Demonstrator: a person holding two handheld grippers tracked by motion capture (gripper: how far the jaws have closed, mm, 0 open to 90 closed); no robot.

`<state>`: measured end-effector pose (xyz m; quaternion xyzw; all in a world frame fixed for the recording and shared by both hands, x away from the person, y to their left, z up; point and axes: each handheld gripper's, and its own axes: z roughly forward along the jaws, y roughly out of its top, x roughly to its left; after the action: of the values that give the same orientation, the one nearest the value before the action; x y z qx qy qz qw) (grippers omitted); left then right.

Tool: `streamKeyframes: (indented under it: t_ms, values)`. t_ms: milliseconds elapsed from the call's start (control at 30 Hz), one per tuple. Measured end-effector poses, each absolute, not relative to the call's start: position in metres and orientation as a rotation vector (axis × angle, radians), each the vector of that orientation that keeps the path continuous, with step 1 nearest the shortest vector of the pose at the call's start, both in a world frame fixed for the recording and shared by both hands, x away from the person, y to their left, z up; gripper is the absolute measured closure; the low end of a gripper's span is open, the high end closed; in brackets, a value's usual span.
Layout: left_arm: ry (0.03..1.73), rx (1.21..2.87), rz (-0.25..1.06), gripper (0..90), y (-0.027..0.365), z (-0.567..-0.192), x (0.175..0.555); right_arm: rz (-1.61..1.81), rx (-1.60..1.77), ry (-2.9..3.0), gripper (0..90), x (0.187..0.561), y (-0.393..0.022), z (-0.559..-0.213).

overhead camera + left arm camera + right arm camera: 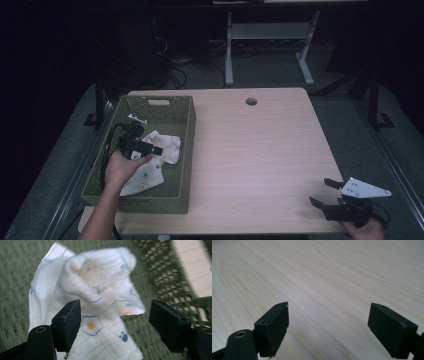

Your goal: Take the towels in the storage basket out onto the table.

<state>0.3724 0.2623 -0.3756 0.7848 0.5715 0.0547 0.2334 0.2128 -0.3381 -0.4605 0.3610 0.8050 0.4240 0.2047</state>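
Cloth (152,160), white with a fried-egg and paw print, lies crumpled on the floor of the green woven basket (186,150), which sits at the left side of the wooden table (260,150). Left gripper (150,150) is held inside the basket just above the cloth, pointing toward the basket's right wall. In the left gripper view (115,322) its two black jaws stand spread wide; the cloth lies directly ahead of and below them, with a raised fold beyond the left jaw and the printed egg just beside that jaw's inner face. Nothing is pinched between the jaws; whether the left jaw touches the fabric cannot be told because of blur. The basket's lattice wall stands beyond the right jaw.

Right gripper (322,192) is held low over the table's near right corner, well apart from the basket. In the right gripper view (328,327) its jaws are likewise spread, with bare wood grain between and ahead of them.
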Motion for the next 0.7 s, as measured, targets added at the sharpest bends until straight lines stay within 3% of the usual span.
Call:
streamKeyframes:
  t_ms: [433,700]
  values:
    - [1.72,2.218,0.131,29.3,0.267,-0.396,0.385,1.186,1.002,2.259,16.7,0.215,-0.338,-0.462]
    - [1.78,2.232,0.124,38.2,0.265,-0.409,0.393,1.184,0.998,2.258,16.7,0.215,-0.338,-0.461]
